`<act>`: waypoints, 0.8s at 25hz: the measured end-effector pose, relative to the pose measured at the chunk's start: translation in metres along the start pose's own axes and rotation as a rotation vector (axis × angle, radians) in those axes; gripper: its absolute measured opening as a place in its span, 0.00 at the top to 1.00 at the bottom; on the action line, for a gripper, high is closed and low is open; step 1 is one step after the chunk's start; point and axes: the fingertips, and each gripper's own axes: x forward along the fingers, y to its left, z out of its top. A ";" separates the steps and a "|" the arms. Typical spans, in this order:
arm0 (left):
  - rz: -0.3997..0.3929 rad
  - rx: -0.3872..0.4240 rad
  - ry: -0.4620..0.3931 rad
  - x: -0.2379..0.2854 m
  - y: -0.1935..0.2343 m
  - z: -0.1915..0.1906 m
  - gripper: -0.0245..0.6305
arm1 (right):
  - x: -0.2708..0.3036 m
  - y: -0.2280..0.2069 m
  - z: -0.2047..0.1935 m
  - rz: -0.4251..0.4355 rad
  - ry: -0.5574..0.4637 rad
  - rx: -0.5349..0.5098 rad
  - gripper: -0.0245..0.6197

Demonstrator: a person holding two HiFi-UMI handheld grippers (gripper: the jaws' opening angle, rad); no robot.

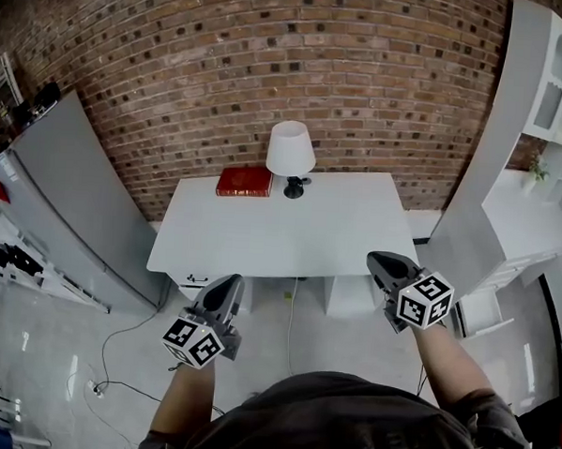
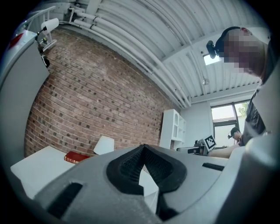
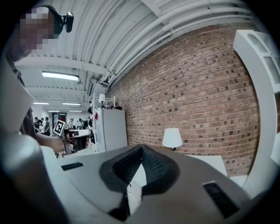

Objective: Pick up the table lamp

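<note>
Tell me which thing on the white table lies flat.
The red book lies flat; the white lamp to its right stands upright.

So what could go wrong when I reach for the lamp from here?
1. Both the left gripper and the right gripper are shut; unless opened, they may push the lamp over.
2. The lamp stands at the far edge of the table, beside the book, so a wide reach may hit the book.

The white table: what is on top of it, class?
A table lamp and a red book sit at the far edge of the white table. Its shade hides the stem.
</note>
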 end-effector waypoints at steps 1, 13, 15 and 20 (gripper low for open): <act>0.001 0.001 0.001 0.004 -0.006 -0.001 0.98 | -0.003 -0.004 0.001 0.004 0.000 -0.001 0.97; -0.027 0.003 0.027 0.049 0.006 -0.013 0.98 | 0.022 -0.039 -0.004 0.002 -0.003 0.016 0.97; -0.041 -0.003 0.030 0.061 0.021 -0.014 0.98 | 0.038 -0.044 -0.004 -0.003 0.003 0.014 0.97; -0.096 -0.003 0.022 0.106 0.081 -0.014 0.98 | 0.096 -0.070 -0.002 -0.040 0.000 0.006 0.97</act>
